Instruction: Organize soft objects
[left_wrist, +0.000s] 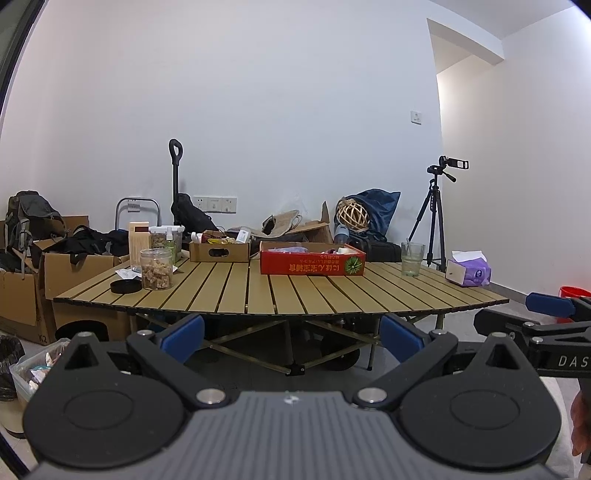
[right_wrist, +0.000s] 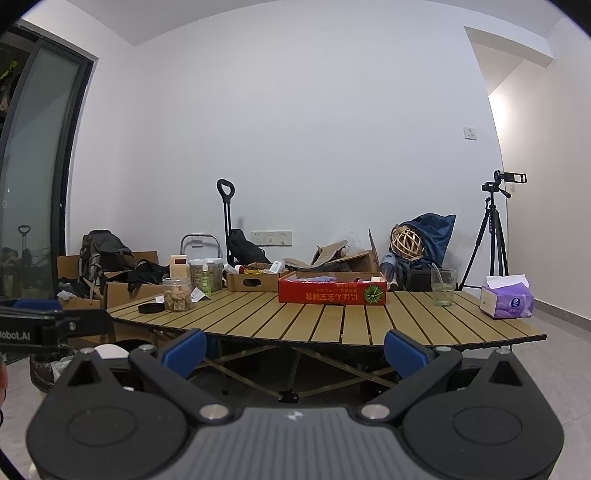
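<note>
Wooden slats make up the worktop (left_wrist: 280, 291) that lies ahead of both pairs of jaws, well apart from them and a little above their level. We hold the left gripper (left_wrist: 291, 338) with its jaws spread wide and nothing between the blue pads; the right gripper (right_wrist: 295, 349) shows the same, jaws fully spread and empty. In the left view the right gripper appears just to the right of our left jaws, side by side with them.

Straight beyond the gap of each pair of jaws sits a red cardboard tray (left_wrist: 312, 263), near the far edge of the worktop, with soft purple and pale items (right_wrist: 319, 279) lying inside it. Right of the jaws' line stand a drinking glass (left_wrist: 412, 259) and, further right, a purple tissue pack (left_wrist: 469, 274). Left of it we see an open jar (left_wrist: 157, 268) with its black lid (left_wrist: 125, 286) beside it, and a brown cardboard box (left_wrist: 219, 251) behind.
</note>
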